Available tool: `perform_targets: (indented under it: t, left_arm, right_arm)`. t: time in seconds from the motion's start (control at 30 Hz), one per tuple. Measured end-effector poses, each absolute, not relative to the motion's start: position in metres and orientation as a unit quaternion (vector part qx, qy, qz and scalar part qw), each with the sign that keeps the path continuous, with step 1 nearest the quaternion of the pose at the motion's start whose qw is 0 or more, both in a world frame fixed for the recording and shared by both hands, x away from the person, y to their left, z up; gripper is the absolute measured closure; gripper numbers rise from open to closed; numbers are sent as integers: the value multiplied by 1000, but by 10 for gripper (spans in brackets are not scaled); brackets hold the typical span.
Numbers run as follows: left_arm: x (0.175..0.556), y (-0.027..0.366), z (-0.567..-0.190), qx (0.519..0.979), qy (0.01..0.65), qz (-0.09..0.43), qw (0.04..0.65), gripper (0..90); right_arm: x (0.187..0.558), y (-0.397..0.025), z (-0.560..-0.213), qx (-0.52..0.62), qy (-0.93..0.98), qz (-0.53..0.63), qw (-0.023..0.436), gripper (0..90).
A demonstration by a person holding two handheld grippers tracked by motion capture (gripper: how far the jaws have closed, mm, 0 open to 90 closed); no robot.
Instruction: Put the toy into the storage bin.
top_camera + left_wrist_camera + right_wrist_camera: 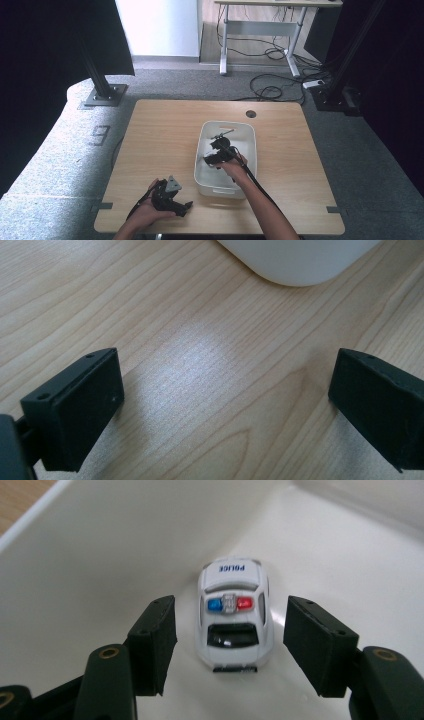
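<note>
Your right gripper is down in the white tub, around a toy police car.

Its jaws are wide open, one on each side of the car, not touching it. Your left gripper is wide open too, empty, low over the wooden table beside the tub.

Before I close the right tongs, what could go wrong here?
The toy police car sits between the open right tongs without touching either jaw, so closing off-centre might roll or skew it. It lies close to the white bin wall, so a jaw could scrape there.
</note>
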State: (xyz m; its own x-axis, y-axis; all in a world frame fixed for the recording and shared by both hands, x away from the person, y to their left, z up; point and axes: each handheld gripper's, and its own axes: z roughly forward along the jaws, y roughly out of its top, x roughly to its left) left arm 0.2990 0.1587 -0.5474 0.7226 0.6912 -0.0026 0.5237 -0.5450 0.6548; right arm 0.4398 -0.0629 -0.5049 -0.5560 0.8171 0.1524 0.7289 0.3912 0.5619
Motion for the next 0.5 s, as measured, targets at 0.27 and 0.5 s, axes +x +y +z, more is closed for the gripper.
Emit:
perform_targets:
  t: [0.27,0.5]
  left_arm:
    - [299,159,-547,869,350,129,325,16]
    - [299,159,-547,869,350,128,325,16]
  right_arm:
    - [435,-65,-511,462,837,288,51,377]
    - [433,-64,-511,457,841,288,38,426]
